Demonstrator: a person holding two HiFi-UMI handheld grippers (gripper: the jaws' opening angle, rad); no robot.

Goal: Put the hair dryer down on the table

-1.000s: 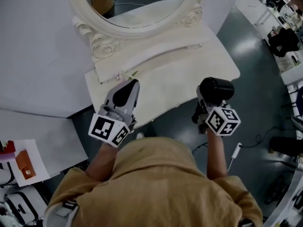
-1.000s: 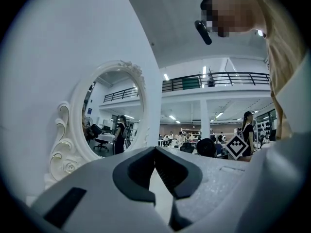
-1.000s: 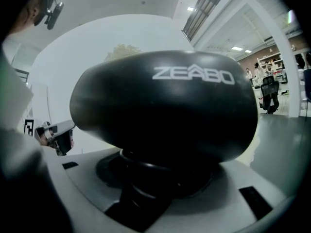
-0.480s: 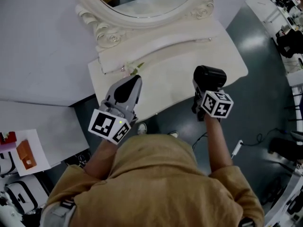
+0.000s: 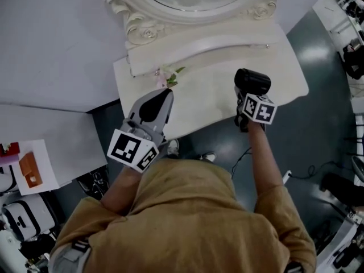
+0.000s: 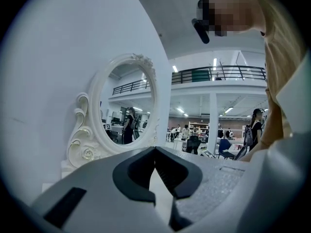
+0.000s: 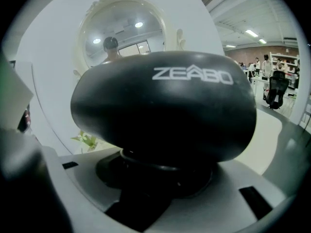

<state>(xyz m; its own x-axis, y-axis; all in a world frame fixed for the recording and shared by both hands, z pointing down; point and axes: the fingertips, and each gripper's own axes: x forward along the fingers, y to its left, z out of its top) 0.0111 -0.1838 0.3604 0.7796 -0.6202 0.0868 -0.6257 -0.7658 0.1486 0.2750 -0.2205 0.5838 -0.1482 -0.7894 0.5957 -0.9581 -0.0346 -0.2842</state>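
Note:
The black hair dryer (image 5: 253,80) sits over the right part of the white dressing table (image 5: 207,104), its handle clamped in my right gripper (image 5: 245,98). In the right gripper view its barrel (image 7: 165,106) fills the middle, with the handle running down between the jaws of the right gripper (image 7: 160,178). Whether the dryer touches the tabletop is hidden. My left gripper (image 5: 166,92) hovers at the table's front left edge, jaws together and nothing held; its tips (image 6: 155,152) meet in the left gripper view.
An oval mirror in an ornate white frame (image 5: 142,24) stands at the back of the table. A small flower sprig (image 5: 168,77) lies just ahead of the left gripper. White partition panels (image 5: 57,38) stand at the left. A cable plug (image 5: 284,178) lies on the dark floor.
The right gripper has carried the hair dryer forward and down, from beyond the table's front edge to over its right part. The left gripper has shifted slightly forward.

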